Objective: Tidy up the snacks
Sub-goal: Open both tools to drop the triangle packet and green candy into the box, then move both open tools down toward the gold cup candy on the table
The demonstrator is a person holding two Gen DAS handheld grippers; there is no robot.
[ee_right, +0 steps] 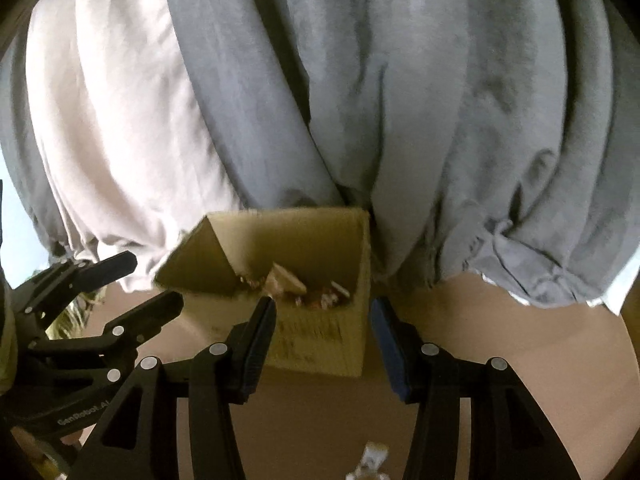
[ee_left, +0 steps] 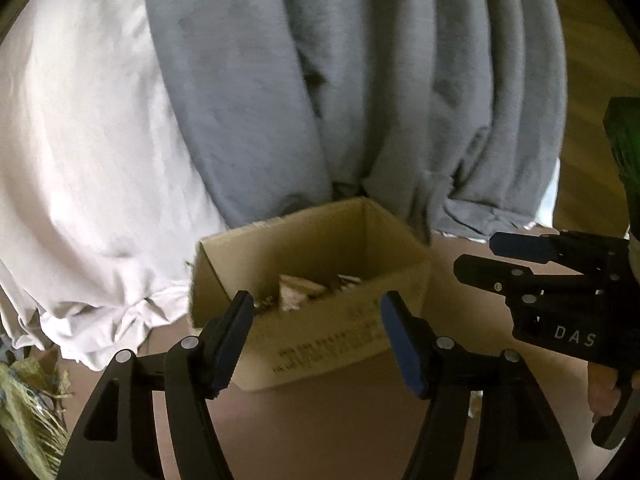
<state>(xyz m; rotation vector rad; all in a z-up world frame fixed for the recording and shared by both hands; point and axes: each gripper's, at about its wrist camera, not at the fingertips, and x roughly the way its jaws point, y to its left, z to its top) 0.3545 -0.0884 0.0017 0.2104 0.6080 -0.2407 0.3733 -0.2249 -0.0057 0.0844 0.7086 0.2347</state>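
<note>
An open cardboard box (ee_left: 320, 336) stands on the brown table, also in the right wrist view (ee_right: 320, 344). Several wrapped snacks (ee_left: 298, 290) lie inside it, also visible in the right wrist view (ee_right: 298, 286). My left gripper (ee_left: 316, 312) is open and empty just in front of the box; it shows from the side in the right wrist view (ee_right: 154, 282). My right gripper (ee_right: 323, 316) is open and empty at the box's near right corner; it shows from the side in the left wrist view (ee_left: 476, 254).
Grey curtains (ee_left: 340, 80) and a white curtain (ee_left: 80, 160) hang right behind the box. A frayed greenish cloth (ee_left: 28, 408) lies at the left. A green object (ee_left: 626, 140) is at the right edge. A small white wrapper (ee_right: 372, 460) lies on the table near me.
</note>
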